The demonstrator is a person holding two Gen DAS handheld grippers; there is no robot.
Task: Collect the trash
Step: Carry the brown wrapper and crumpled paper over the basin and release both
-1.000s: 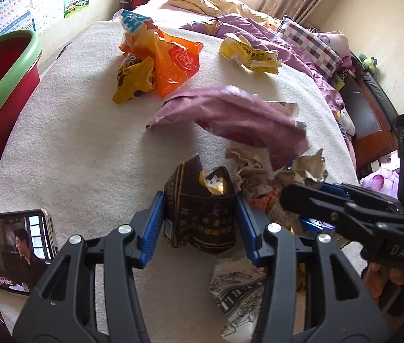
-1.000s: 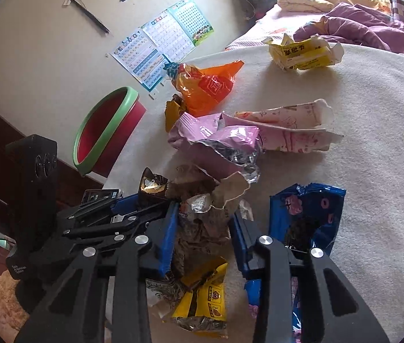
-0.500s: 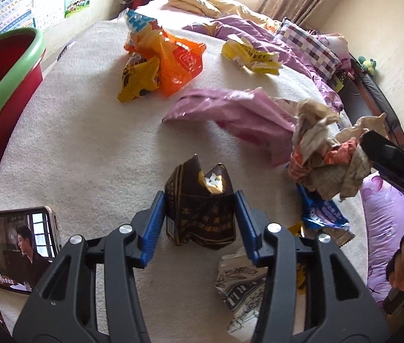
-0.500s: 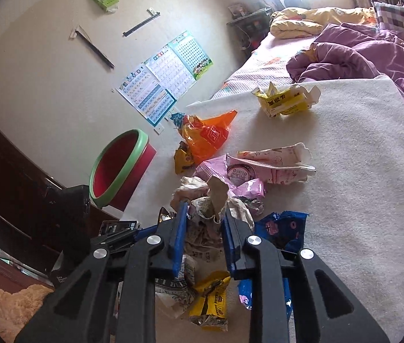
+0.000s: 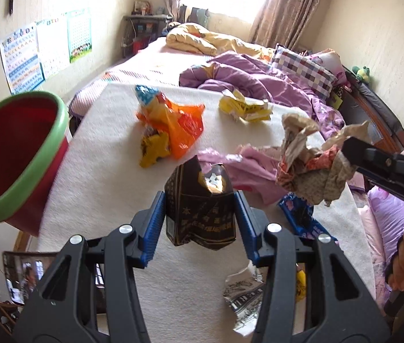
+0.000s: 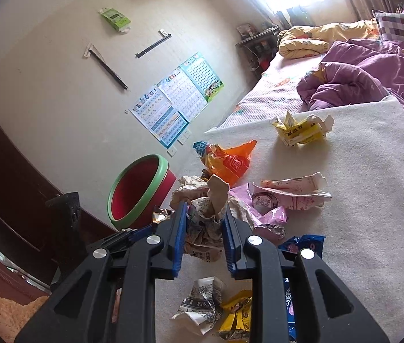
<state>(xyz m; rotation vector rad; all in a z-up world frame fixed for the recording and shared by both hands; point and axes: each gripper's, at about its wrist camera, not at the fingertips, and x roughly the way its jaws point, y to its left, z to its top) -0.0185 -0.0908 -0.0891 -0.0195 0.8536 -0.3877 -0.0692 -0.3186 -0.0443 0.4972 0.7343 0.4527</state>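
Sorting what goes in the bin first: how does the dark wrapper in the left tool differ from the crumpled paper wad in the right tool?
The dark brown wrapper is glossy, printed with gold characters and keeps a boxy, torn-open shape; the crumpled paper wad is matte, tan and shapeless. The wad looks bulkier, spilling past the right tool, while the wrapper fits between the fingers of the left tool. Both are clamped and lifted off the white blanket.

Both wrist views over littered blanket
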